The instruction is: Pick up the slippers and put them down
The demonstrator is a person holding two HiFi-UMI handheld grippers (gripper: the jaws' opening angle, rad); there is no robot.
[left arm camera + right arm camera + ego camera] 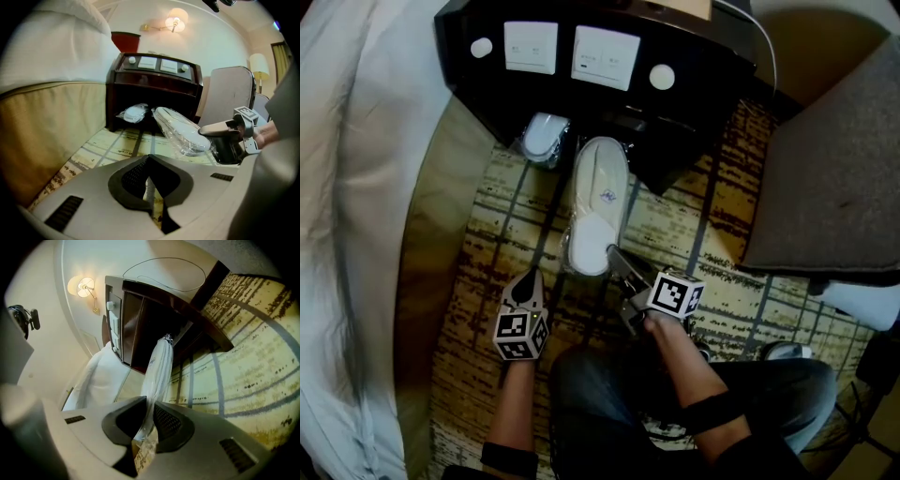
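Slipper wrap [158, 366] pinched by right hand-held gripper [149, 425], clearest in right gripper view

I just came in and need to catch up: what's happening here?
A person works with a gripper in each hand beside a bed. The right gripper is shut on a plastic-wrapped white slipper, its fingers pinching one end and holding it in front of the dark nightstand. A second wrapped slipper lies at the nightstand's foot. The left gripper is shut and empty, over the patterned carpet.
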